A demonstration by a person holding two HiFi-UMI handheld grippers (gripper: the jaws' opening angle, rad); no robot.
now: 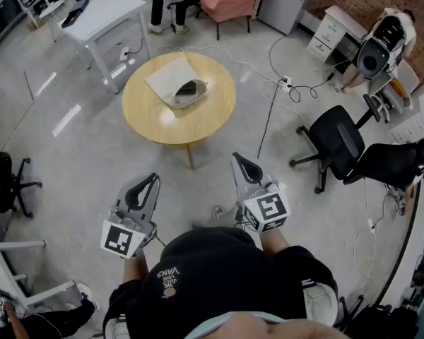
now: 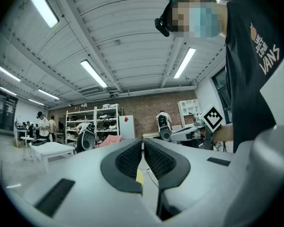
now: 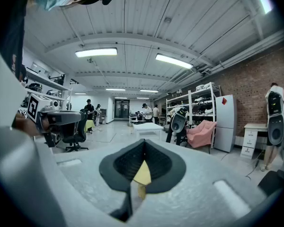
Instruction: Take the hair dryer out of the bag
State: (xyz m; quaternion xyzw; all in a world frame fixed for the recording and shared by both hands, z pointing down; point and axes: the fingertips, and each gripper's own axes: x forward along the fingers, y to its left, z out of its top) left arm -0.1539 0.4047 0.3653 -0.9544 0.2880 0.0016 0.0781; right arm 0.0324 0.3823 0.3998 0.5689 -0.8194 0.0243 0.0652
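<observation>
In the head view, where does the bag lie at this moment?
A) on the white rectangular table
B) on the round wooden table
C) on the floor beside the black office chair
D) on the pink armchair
B: the head view shows the bag lying flat on the top of the round wooden table, near its far edge.
</observation>
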